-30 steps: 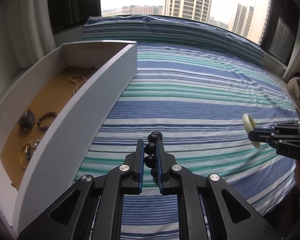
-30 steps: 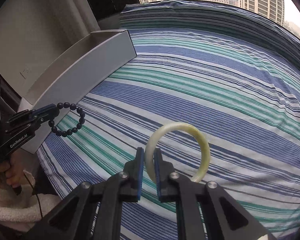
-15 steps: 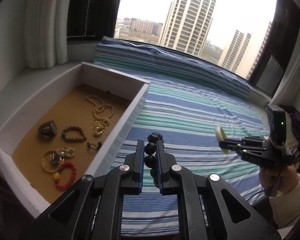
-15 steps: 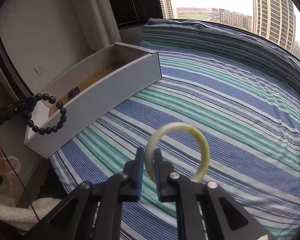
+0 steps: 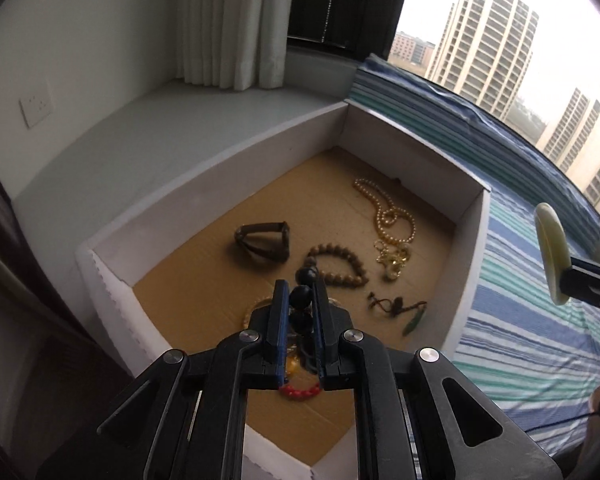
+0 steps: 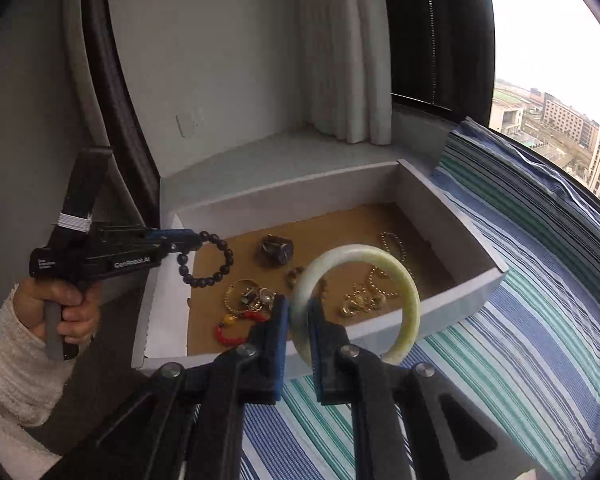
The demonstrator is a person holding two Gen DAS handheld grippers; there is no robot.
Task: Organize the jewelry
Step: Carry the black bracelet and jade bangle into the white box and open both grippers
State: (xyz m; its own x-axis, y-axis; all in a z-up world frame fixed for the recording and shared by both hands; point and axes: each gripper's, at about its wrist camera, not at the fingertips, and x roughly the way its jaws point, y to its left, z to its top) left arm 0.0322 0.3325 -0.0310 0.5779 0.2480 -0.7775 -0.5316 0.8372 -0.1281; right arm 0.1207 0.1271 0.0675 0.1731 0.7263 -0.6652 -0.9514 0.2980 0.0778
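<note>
Your left tool (image 5: pixel 300 300) is clamped on the black bead bracelet (image 6: pixel 210 258), and in the right wrist view the loop hangs from its tips over the box's left near part, clear of the floor. Your right tool (image 6: pixel 298 334) is clamped on the pale green bangle (image 6: pixel 356 292), which stands upright in the grip. In the left wrist view the bangle (image 5: pixel 550 254) sits to the right of the box, over the striped bed (image 5: pixel 540 320).

The white box (image 5: pixel 464 264) lies open between the grey ledge (image 5: pixel 220 120) on its left and the bed on its right, with a brown cardboard floor. Inside, a dark folded piece (image 5: pixel 264 238) rests left of centre. Just right of it lies a brown bead bracelet (image 5: pixel 338 264). A pearl necklace (image 5: pixel 384 210) trails toward the far wall, ending at a gold cluster (image 5: pixel 394 260). A small dark cord with a green pendant (image 5: pixel 400 308) lies near the right wall. At the near end, partly hidden by your left tool, sit gold rings (image 6: pixel 246 294) and a red bead bracelet (image 6: pixel 236 328). A white curtain (image 5: pixel 228 24) hangs in the far corner, and towers (image 5: pixel 484 36) show through the window.
</note>
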